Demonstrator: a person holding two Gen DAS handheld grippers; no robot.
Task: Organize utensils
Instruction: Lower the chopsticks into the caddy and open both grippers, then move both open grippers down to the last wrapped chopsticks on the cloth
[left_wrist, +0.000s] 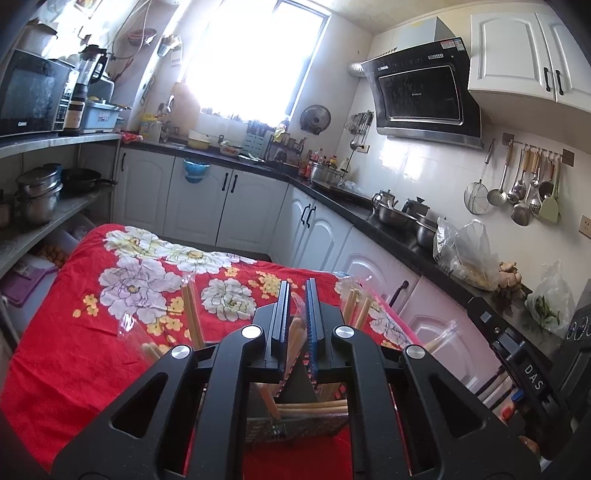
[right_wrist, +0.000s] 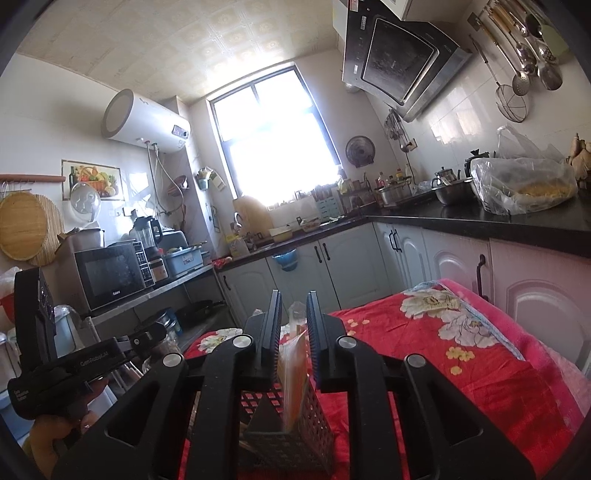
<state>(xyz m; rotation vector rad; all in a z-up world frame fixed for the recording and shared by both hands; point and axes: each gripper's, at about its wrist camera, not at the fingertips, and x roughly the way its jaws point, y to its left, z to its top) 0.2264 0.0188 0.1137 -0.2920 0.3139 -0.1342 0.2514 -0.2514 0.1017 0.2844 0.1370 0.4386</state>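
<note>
Wooden utensils in clear plastic sleeves lie on the red floral cloth (left_wrist: 74, 332). My left gripper (left_wrist: 297, 286) is nearly closed around one wrapped wooden utensil (left_wrist: 295, 332), just above a dark perforated holder (left_wrist: 295, 424) that holds more wooden handles. Other wrapped utensils lie left (left_wrist: 192, 314) and right (left_wrist: 356, 306) of the fingers. My right gripper (right_wrist: 293, 297) has a narrow gap with a plastic-wrapped item (right_wrist: 293, 373) standing between its fingers, above the grey perforated holder (right_wrist: 295, 435). Grip contact there is unclear. The left gripper body (right_wrist: 66, 365) shows at the right wrist view's left.
The cloth covers a table (right_wrist: 480, 369) close to white cabinets (left_wrist: 332, 236) and a black countertop (right_wrist: 480, 218) with pots and bags. A shelf (left_wrist: 48, 221) with pots and a microwave (left_wrist: 33, 92) stands on the left. Ladles hang on the wall (left_wrist: 524, 192).
</note>
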